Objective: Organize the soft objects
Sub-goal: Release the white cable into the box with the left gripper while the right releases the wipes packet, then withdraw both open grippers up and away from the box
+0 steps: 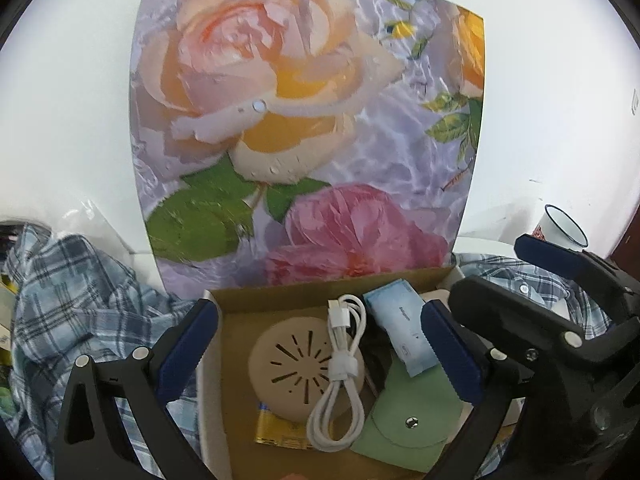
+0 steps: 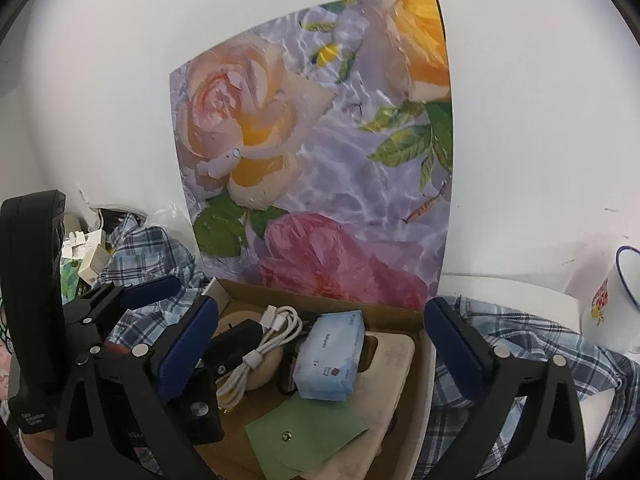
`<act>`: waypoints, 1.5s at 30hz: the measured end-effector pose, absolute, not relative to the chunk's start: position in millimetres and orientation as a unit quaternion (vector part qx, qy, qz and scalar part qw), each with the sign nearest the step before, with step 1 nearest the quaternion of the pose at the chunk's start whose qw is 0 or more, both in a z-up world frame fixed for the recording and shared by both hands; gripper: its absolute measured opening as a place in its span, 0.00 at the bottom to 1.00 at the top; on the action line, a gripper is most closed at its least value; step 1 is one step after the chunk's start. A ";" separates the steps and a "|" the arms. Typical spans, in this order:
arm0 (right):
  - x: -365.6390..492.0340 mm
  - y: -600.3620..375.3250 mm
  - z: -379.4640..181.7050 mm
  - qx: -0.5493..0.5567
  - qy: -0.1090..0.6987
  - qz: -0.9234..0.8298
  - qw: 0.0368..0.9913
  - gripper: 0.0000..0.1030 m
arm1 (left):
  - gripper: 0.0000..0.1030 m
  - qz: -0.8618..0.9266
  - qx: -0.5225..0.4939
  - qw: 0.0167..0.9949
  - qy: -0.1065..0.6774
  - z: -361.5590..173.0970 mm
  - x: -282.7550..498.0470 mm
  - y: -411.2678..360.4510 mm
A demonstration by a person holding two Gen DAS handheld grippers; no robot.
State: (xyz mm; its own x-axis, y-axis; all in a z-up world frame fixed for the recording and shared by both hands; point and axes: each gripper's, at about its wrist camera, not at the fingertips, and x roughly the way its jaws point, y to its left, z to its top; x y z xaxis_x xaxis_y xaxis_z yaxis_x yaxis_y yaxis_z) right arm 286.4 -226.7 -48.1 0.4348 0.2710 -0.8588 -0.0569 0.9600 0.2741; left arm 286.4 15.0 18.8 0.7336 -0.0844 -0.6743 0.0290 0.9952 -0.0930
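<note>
An open cardboard box (image 1: 280,300) with a flower-printed lid (image 1: 304,128) stands upright before me. Inside lie a beige round vented disc (image 1: 296,368), a coiled white cable (image 1: 340,372), a blue tissue pack (image 1: 404,332) and a green snap pouch (image 1: 408,424). A blue plaid shirt (image 1: 76,292) lies around the box on both sides. My left gripper (image 1: 316,356) is open and empty over the box. My right gripper (image 2: 320,356) is open and empty over the box too, above the tissue pack (image 2: 330,360) and pouch (image 2: 308,432). The shirt shows at its right (image 2: 520,344).
A white enamel mug (image 2: 616,304) with a blue rim stands at the right, also in the left wrist view (image 1: 560,228). Small boxes and clutter (image 2: 88,256) sit at the far left. A white wall (image 1: 72,100) is behind the box.
</note>
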 end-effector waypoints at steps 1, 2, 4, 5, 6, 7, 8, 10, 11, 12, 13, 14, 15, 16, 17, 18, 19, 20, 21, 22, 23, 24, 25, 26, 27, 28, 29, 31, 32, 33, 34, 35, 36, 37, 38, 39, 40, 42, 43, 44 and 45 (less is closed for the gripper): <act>286.4 -226.1 -46.3 0.101 0.521 0.097 0.842 0.99 | 1.00 -0.027 -0.035 0.932 0.361 21.9 285.2 16.8; 286.2 -225.4 -44.1 0.099 0.520 0.097 0.843 0.99 | 1.00 -0.025 -0.033 0.933 0.358 24.2 284.6 15.6; 285.6 -224.9 -38.4 0.098 0.514 0.098 0.846 0.99 | 1.00 -0.023 -0.030 0.935 0.351 29.8 281.7 16.1; 285.3 -225.3 -34.6 0.099 0.511 0.099 0.848 0.99 | 1.00 -0.026 -0.030 0.938 0.345 33.5 280.0 16.6; 284.9 -225.4 -31.4 0.101 0.507 0.100 0.850 0.99 | 1.00 -0.029 -0.032 0.940 0.339 36.5 279.0 15.7; 284.4 -226.0 -27.4 0.102 0.503 0.100 0.852 0.99 | 1.00 -0.032 -0.034 0.942 0.332 41.2 276.5 16.7; 283.9 -226.5 -23.5 0.102 0.500 0.100 0.854 0.99 | 1.00 -0.032 -0.034 0.944 0.327 45.1 274.5 17.0; 283.0 -227.8 -14.5 0.100 0.491 0.099 0.860 0.99 | 1.00 -0.031 -0.031 0.947 0.317 52.8 270.8 17.2; 282.5 -228.4 -10.2 0.098 0.487 0.098 0.862 0.99 | 1.00 -0.030 -0.030 0.949 0.312 57.1 268.4 17.6; 281.9 -229.3 -5.1 0.098 0.482 0.098 0.865 0.99 | 1.00 -0.027 -0.029 0.951 0.306 61.8 265.7 18.6; 281.3 -230.2 0.2 0.098 0.477 0.098 0.868 0.99 | 1.00 -0.024 -0.028 0.953 0.300 67.2 262.6 19.5; 280.9 -230.7 4.0 0.099 0.474 0.099 0.870 0.99 | 1.00 -0.022 -0.027 0.954 0.296 70.9 260.7 19.4; 280.3 -231.5 8.9 0.097 0.469 0.099 0.872 0.99 | 1.00 -0.020 -0.026 0.956 0.292 75.9 257.7 19.6; 279.7 -232.1 13.5 0.095 0.465 0.098 0.875 0.99 | 1.00 -0.019 -0.025 0.956 0.290 78.2 256.8 19.2; 279.2 -232.2 17.6 0.094 0.461 0.098 0.877 0.99 | 1.00 -0.018 -0.024 0.958 0.284 83.6 252.8 19.6; 278.3 -233.2 22.8 0.095 0.455 0.099 0.880 0.99 | 1.00 -0.019 -0.023 0.960 0.278 87.4 249.9 20.2; 277.8 -234.5 26.6 0.097 0.451 0.101 0.881 0.99 | 1.00 -0.019 -0.023 0.962 0.273 91.4 247.4 20.3; 276.9 -234.9 31.2 0.096 0.447 0.100 0.884 0.99 | 1.00 -0.019 -0.023 0.964 0.266 96.5 243.9 20.8; 276.0 -235.7 35.6 0.095 0.443 0.099 0.886 1.00 | 1.00 -0.020 -0.023 0.965 0.260 100.9 240.7 20.9; 275.1 -236.4 39.8 0.092 0.440 0.096 0.888 1.00 | 1.00 -0.023 -0.026 0.967 0.254 105.7 237.7 21.6; 274.4 -236.6 43.6 0.091 0.438 0.096 0.889 1.00 | 1.00 -0.029 -0.034 0.968 0.247 112.0 232.8 23.2; 273.5 -237.2 49.1 0.093 0.435 0.099 0.890 1.00 | 1.00 -0.032 -0.039 0.969 0.243 116.7 229.7 23.8; 272.3 -237.2 54.6 0.094 0.431 0.101 0.892 1.00 | 1.00 -0.036 -0.042 0.970 0.237 122.5 226.0 24.1; 270.9 -237.3 59.9 0.092 0.426 0.102 0.894 1.00 | 1.00 -0.040 -0.043 0.972 0.228 129.9 220.4 23.2; 269.0 -236.0 66.9 0.087 0.421 0.102 0.897 1.00 | 1.00 -0.039 -0.041 0.974 0.220 135.9 215.3 22.1; 267.2 -234.8 73.1 0.082 0.416 0.104 0.900 1.00 | 1.00 -0.038 -0.038 0.976 0.213 141.3 211.0 20.9; 264.8 -233.7 79.9 0.077 0.410 0.106 0.903 1.00 | 1.00 -0.037 -0.036 0.978 0.203 148.2 204.5 19.6; 260.9 -231.8 92.0 0.071 0.400 0.111 0.907 1.00 | 1.00 -0.040 -0.034 0.980 0.190 159.8 194.6 17.7; 258.4 -231.2 98.9 0.067 0.393 0.112 0.910 1.00 | 1.00 -0.044 -0.034 0.981 0.183 165.9 189.2 17.0; 255.9 -230.4 106.0 0.062 0.387 0.111 0.913 1.00 | 1.00 -0.046 -0.034 0.982 0.178 170.8 184.4 16.1; 252.9 -229.5 113.9 0.057 0.380 0.111 0.916 1.00 | 1.00 -0.049 -0.036 0.983 0.174 175.1 180.4 15.3; 249.8 -228.4 121.8 0.052 0.374 0.111 0.919 1.00 | 1.00 -0.050 -0.039 0.984 0.168 180.7 174.8 14.9; 247.6 -227.6 127.4 0.048 0.369 0.113 0.921 1.00 | 1.00 -0.049 -0.037 0.985 0.161 185.0 170.0 13.9; 244.4 -226.9 134.3 0.044 0.363 0.115 0.924 1.00 | 1.00 -0.048 -0.032 0.987 0.153 189.3 164.8 12.3; 241.2 -226.1 140.8 0.038 0.358 0.116 0.926 1.00 | 1.00 -0.047 -0.023 0.988 0.144 194.5 157.9 9.6; 237.5 -225.4 147.5 0.031 0.353 0.114 0.928 1.00 | 1.00 -0.047 -0.019 0.989 0.139 197.7 153.7 8.1; 234.2 -225.0 153.2 0.025 0.348 0.111 0.931 1.00 | 1.00 -0.049 -0.015 0.989 0.136 200.6 149.9 6.8; 227.3 -225.5 165.5 0.021 0.337 0.105 0.936 1.00 | 1.00 -0.055 -0.010 0.990 0.131 207.1 141.3 4.3; 224.7 -226.1 171.0 0.024 0.333 0.104 0.937 1.00 | 1.00 -0.057 -0.007 0.990 0.128 210.1 137.6 3.1; 221.0 -226.7 178.3 0.028 0.327 0.106 0.939 1.00 | 1.00 -0.061 0.000 0.991 0.123 214.3 131.7 1.3; 218.0 -226.8 182.8 0.028 0.325 0.109 0.939 1.00 | 1.00 -0.066 0.006 0.991 0.120 217.3 126.8 -0.5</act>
